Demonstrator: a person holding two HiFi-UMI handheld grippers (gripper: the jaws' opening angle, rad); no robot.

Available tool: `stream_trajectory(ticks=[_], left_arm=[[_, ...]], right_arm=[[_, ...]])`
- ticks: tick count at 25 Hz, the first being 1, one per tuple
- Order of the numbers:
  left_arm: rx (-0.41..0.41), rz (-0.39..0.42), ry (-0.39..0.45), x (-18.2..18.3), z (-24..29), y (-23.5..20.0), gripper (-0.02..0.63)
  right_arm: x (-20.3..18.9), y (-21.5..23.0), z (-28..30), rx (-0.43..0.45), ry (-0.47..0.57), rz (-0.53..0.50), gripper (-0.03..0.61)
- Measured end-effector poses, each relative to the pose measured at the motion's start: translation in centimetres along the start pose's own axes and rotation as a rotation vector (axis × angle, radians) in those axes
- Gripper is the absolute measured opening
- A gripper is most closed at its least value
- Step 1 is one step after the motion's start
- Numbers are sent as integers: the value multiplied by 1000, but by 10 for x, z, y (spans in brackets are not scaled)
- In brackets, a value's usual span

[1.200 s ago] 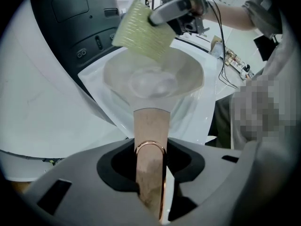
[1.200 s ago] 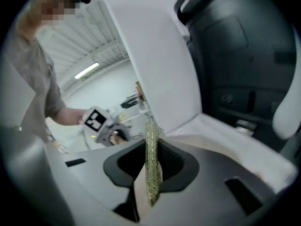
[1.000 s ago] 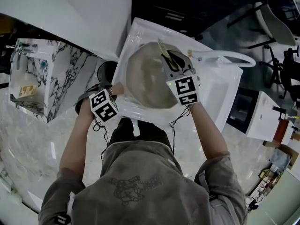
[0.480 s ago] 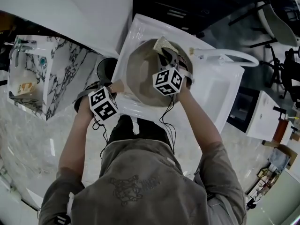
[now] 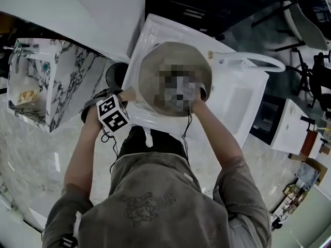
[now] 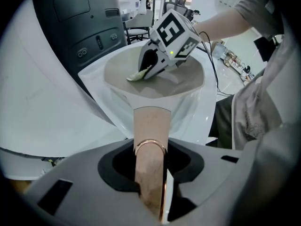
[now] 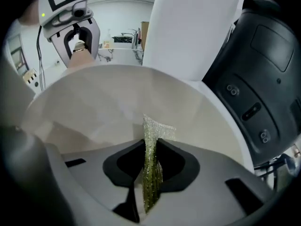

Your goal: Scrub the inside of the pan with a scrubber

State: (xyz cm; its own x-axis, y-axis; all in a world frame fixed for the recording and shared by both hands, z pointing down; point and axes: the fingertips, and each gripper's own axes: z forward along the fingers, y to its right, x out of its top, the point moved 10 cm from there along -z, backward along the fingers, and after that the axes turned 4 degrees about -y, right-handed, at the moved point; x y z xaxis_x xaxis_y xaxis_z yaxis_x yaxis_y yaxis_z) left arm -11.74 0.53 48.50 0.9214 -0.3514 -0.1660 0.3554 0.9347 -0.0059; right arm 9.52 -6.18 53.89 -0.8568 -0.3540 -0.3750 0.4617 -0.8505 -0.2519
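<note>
Since before, the right tool [image 7: 150, 147], pinching the scrubber [image 7: 151, 173], has slid from the pan's [image 5: 155, 71] 1 o'clock rim toward seemingly 5 o'clock; the left tool [image 6: 150, 161] is closing, pinching the handle [image 6: 151, 126].

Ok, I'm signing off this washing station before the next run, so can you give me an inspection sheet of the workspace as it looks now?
Surface: white sink, with the pan in it.
Job's things: pan, beige inside; green scrubber inside the pan.
Clutter: nothing seen in the sink.
Grippers: left gripper is closing its fingers on the handle of the pan, which lies between them; right gripper is shut on the scrubber.
Cables: a thin black cable hangs from the right gripper, outside the pan.
Surroundings: marble-patterned cabinet, white tap, dark appliance beside the sink.
</note>
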Motion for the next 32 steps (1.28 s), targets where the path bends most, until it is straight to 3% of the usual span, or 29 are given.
stream_trajectory(ticks=[14, 20, 25, 27, 29, 30, 32], left_arm=[[7, 4, 1, 0, -1, 1, 149], [10, 7, 1, 1, 0, 2, 149], [13, 9, 1, 2, -2, 1, 149], [14, 7, 4, 2, -2, 1, 149], [18, 6, 8, 3, -3, 1, 149], [19, 6, 9, 3, -3, 2, 149], [22, 7, 10, 4, -3, 2, 149]], right_arm=[[-19, -43, -43, 533, -100, 51, 84], [-21, -55, -55, 842, -102, 206, 84], [-5, -42, -80, 1046, 3, 304, 83], [-1, -32, -90, 1075, 78, 330, 83], [5, -16, -101, 1038, 190, 329, 80], [9, -8, -108, 981, 239, 288, 80], [17, 6, -119, 795, 248, 99, 80]])
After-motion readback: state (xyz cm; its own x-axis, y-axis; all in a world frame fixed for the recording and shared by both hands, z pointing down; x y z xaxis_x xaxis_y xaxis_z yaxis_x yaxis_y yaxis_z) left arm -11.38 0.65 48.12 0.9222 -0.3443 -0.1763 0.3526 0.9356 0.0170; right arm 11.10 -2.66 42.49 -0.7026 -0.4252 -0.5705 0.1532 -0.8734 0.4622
